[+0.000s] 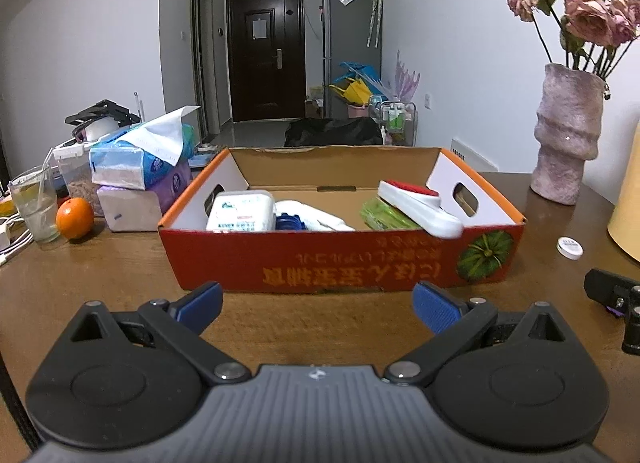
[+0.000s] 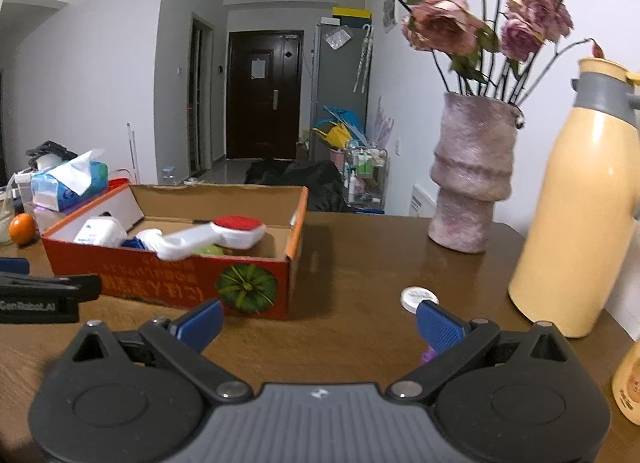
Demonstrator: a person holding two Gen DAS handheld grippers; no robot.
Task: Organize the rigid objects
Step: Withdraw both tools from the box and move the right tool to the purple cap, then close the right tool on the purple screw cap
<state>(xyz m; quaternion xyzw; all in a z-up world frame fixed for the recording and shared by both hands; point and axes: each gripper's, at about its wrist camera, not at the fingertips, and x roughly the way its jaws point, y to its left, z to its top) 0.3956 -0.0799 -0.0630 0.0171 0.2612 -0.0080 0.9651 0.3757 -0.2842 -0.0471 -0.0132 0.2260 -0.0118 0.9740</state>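
Shallow red-orange cardboard box point(image 1: 340, 263) with white inner walls and oval handle cut-outs sits mid-table on the brown wood-grain tabletop point(image 1: 120, 275), long axis running left-right across the left wrist view, printed side with a green pumpkin picture facing the cameras. Inside it: a white plastic lint brush with a red fuzzy pad point(image 1: 416, 205), long axis diagonal, handle end overhanging the near rim toward 5 o'clock, pad end toward 11 o'clock; a white rectangular packet with blue print point(image 1: 240, 211) at the box's left; a green crinkled wrapper point(image 1: 386, 217) beneath the brush. A small round white lid point(image 1: 569, 248) lies flat on the table at 3 o'clock of the box, well apart from it. Left gripper point(image 1: 318, 305): blue ribbed pads spread wide, nothing between them, just short of the box front. Right gripper point(image 2: 320, 321): pads likewise spread wide and empty, right fingertip point(image 2: 438, 327) near the lid point(image 2: 418, 298). Rough pink-grey ceramic vase of dried roses point(image 2: 474, 171) and smooth cream plastic jug point(image 2: 576, 199) stand at 1–2 o'clock.
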